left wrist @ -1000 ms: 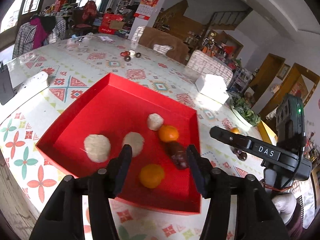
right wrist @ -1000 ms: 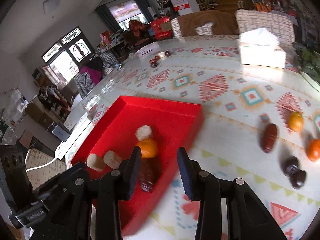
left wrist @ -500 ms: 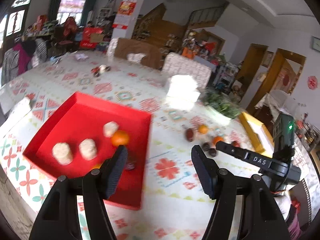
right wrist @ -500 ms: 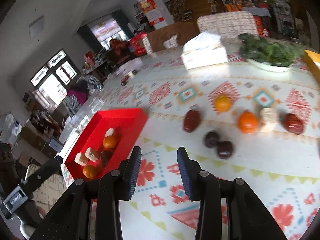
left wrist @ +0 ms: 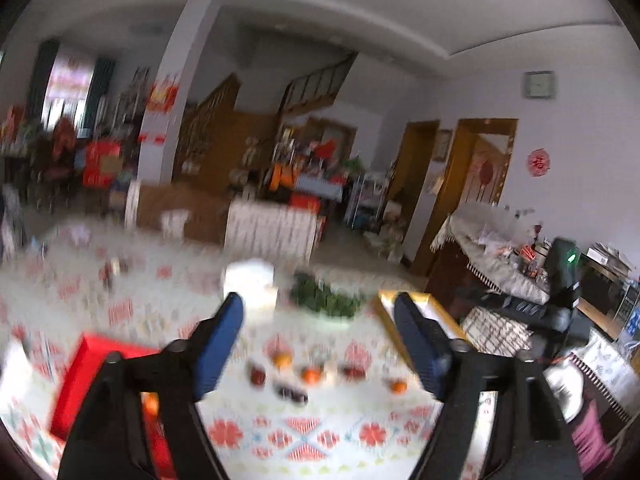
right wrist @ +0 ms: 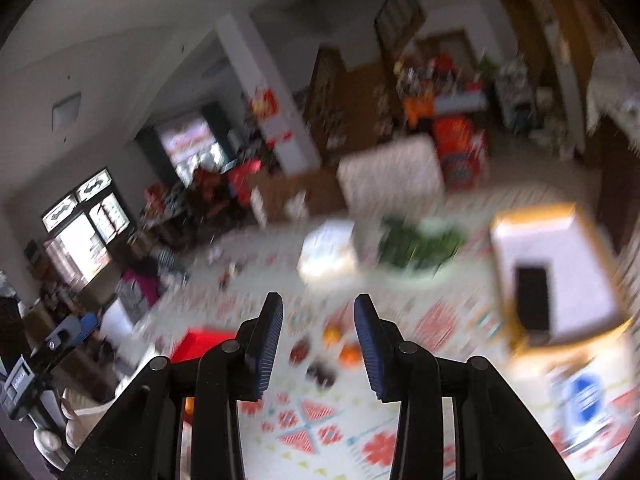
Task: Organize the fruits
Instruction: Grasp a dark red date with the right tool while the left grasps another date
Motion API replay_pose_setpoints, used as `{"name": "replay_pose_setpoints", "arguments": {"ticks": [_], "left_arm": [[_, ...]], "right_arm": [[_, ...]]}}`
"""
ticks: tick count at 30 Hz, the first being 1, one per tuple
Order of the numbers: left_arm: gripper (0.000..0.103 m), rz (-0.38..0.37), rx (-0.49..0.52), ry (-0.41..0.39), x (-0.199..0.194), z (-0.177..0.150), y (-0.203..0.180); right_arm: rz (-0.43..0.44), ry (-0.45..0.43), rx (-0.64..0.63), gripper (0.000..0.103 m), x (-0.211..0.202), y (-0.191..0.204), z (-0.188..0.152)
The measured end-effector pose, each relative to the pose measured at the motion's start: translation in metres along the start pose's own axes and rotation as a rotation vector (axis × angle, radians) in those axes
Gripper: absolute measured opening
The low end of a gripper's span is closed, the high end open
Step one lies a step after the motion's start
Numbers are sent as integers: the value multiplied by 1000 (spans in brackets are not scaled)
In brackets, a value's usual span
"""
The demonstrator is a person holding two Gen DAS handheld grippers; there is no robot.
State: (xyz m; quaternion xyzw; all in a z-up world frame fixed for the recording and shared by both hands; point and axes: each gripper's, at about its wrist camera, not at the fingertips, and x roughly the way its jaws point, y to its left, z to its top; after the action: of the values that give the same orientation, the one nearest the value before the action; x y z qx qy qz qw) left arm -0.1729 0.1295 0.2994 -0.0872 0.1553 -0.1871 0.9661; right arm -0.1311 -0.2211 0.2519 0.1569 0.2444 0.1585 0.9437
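Both views have swung from the red tray (left wrist: 86,364) toward loose fruits (left wrist: 312,375); left hand-held gripper (left wrist: 320,344) opening empty, right hand-held gripper (right wrist: 318,350) narrowly apart, empty, next picking one.

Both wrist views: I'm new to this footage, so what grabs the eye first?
The red tray at lower left of the patterned table, and a blurred row of loose fruits mid-table beyond the left claw, whose jaws are opening with nothing between them. A yellow-rimmed box sits far right in the right view.
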Motion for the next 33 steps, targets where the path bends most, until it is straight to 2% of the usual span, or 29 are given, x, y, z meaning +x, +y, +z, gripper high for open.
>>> {"name": "replay_pose_setpoints", "arguments": {"ticks": [2,3,4,5,6,8,10,13,15,17,18,20,21,22,25,33], "left_arm": [[84,39,56,-54,-5,24,-9],[85,58,80,-74,-6,32,-12],[92,80,116,-90,-3,43,-15],[96,88,136,-94,1,48,-17],[96,90,146,-95,5,50,-17],[96,79,148,-71,23,46,-12],[97,49,119,-9,50,27,-2],[97,21,57,134,102,-12,15],[97,27,17,210,133,-39,27],[97,54,-11,301,169,-70,42],[95,59,-20,335,181,-83,48],[80,65,-37,396,202,-108,60],[77,70,-45,425,212,-117,65],[73,67,-60,455,222,-125,71],[73,78,-97,517,249,-144,86],[73,105,-91,594,286,-175,96]], "right_arm": [[-33,-58,-31,42,-28,3,31],[-66,-84,-59,50,-42,7,48],[-101,-100,-79,61,-50,10,60],[-135,-111,-93,66,-55,11,69],[-166,-116,-102,74,-59,12,76],[-175,-101,-100,78,-55,10,76],[-153,-68,-86,79,-38,3,62],[-98,42,-33,79,19,-21,23],[-79,145,-6,78,71,-37,-14],[-88,224,0,72,112,-48,-45],[-98,250,-3,68,128,-54,-56],[-125,303,-13,67,159,-66,-81],[-131,325,-11,67,174,-71,-91],[-135,339,-9,67,184,-77,-97],[-168,372,-17,67,212,-87,-107],[-207,392,-49,67,236,-100,-116]]}}
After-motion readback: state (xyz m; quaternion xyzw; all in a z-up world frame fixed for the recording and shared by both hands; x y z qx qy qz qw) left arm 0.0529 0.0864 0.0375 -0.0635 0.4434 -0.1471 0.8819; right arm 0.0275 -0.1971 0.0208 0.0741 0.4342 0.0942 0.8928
